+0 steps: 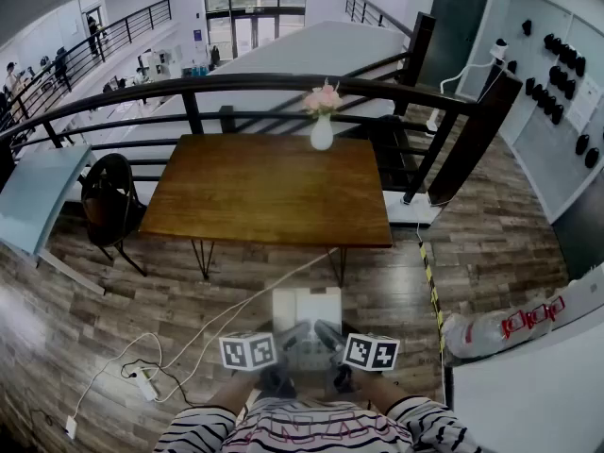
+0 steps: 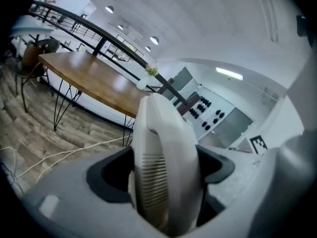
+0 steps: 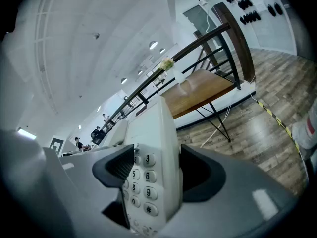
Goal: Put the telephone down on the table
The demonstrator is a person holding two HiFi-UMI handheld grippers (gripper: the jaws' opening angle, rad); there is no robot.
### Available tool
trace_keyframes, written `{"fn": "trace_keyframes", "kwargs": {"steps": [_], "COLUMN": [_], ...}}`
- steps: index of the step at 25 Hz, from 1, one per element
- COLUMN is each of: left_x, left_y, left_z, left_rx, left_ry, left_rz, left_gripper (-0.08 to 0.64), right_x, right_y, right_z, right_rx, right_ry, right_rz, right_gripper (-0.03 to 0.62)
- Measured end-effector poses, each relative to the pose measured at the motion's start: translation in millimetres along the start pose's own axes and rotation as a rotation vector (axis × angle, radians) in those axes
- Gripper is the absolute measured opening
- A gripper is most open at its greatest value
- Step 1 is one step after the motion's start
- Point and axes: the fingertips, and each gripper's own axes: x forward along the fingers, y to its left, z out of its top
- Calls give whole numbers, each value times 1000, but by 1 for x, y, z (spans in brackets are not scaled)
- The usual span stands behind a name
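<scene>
Near end of telephone (image 1: 306,308): hidden under the marker cubes (image 1: 247,351).
Left of keypad (image 3: 140,181): behind right gripper (image 3: 158,168) jaw.
People (image 3: 77,143) beyond telephone: too small to make out.

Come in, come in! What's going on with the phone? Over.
Left tool and right tool both clamped on telephone. Telephone held over floor, short of table. Only a flower vase there, at far edge. Over.

right tool (image 3: 158,171) grips the white telephone (image 3: 157,128) by its sides; wooden table (image 3: 198,90) beyond.
</scene>
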Motion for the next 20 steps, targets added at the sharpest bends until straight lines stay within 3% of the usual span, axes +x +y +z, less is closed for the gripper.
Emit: {"fn": "trace_keyframes", "kwargs": {"steps": [7,12,20], "left_x": [-6,-8,6], "left_y": [-37,-53,-29], "left_z": [-36,-42,-27], "left_rx": [12,31,10], "left_ry": [-18,-40,-18], "left_rz": [27,27,16], "left_gripper": [394,394,394], "right_x": [-45,-59,-34], "right_y": [-13,-15,-18], "right_z": [-16,-16,-5], "right_rx": [-8,8,7], "right_ry": [-18,-45,-37], "right_rz": [27,48,13], "right_gripper": [290,291,291]}}
